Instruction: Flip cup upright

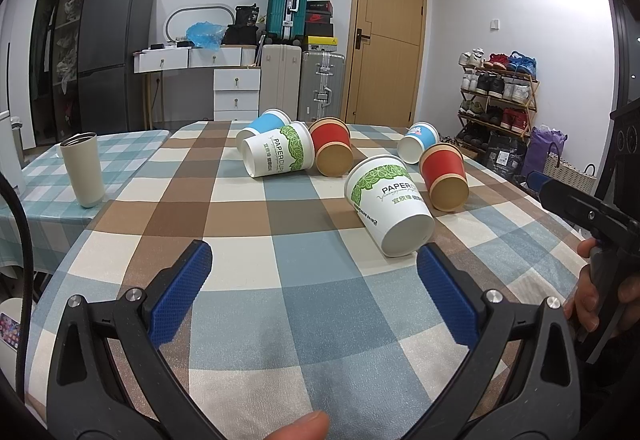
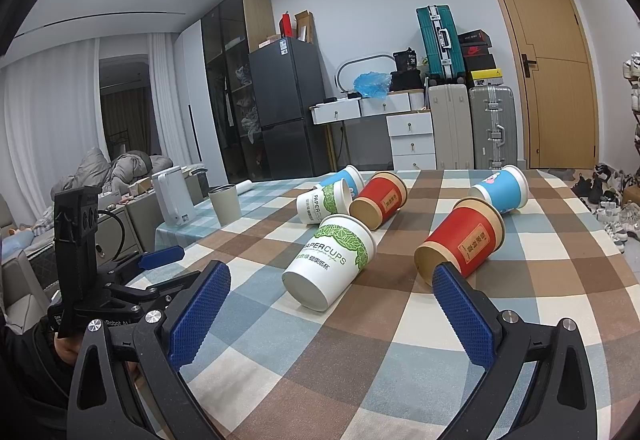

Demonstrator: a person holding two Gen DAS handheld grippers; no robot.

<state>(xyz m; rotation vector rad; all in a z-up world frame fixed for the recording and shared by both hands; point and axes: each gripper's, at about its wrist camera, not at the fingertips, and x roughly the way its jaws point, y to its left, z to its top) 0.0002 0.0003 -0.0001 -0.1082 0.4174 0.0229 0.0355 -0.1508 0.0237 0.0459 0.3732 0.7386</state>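
From the left wrist view, the left tongs [image 1: 314, 272] gape wide and hold nothing above the checked tabletop [image 1: 248, 207], the nearest white paper cup with green leaf print [image 1: 386, 203] lying on its side just ahead, base toward them. From the right wrist view, the right tongs [image 2: 332, 294] are equally wide and unladen; that cup [image 2: 332, 260] and the red paper cup with brown rim [image 2: 460, 244] look empty. I'd pinch its wall gently, then tip it mouth-up.

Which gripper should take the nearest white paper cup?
Right, probably. The nearest white paper cup lies on its side, centred ahead of the open right gripper. For the open left gripper, that cup sits off beside its right finger.
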